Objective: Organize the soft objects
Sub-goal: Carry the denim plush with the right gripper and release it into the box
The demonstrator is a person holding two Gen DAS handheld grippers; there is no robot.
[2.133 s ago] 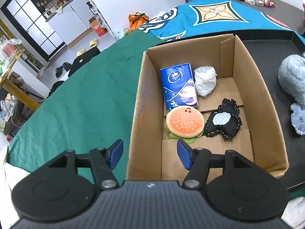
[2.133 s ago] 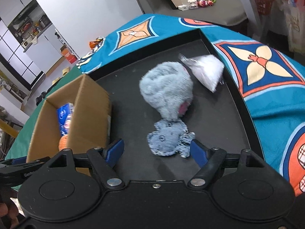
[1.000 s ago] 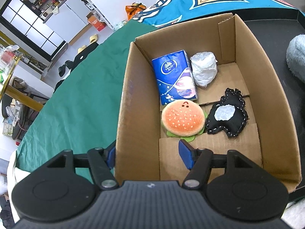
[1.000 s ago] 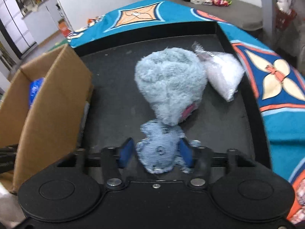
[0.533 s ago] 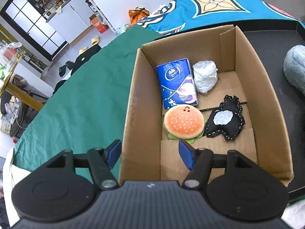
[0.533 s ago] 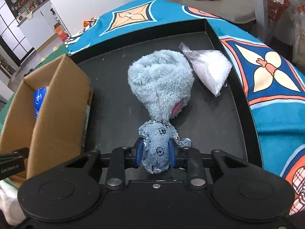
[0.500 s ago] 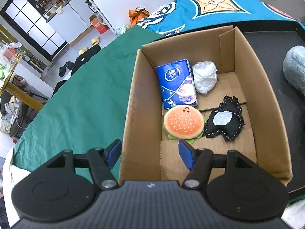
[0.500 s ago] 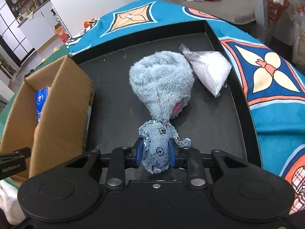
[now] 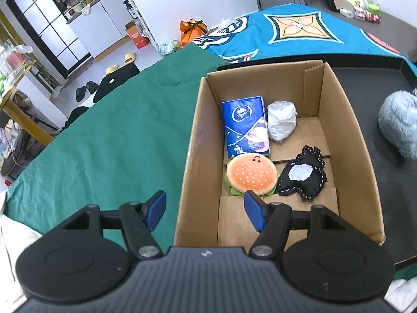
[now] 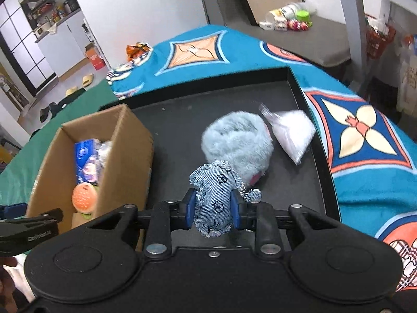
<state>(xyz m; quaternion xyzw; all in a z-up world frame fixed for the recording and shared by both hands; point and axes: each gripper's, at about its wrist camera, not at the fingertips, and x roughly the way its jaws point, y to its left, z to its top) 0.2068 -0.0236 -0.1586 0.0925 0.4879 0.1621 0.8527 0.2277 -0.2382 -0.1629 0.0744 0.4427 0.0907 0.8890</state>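
Lifted denim toy (image 10: 213, 203) pinched in right gripper (image 10: 212, 210), apparently clear of tray (image 10: 299, 86)

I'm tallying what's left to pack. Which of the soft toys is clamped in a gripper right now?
The denim toy, pinched in the right gripper above the black tray. The burger plush and black felt toy lie in the cardboard box; the fluffy blue plush lies loose.

right gripper (image 10: 212, 210) | jaws clamp denim toy (image 10: 213, 198) | above black tray (image 10: 177, 135)
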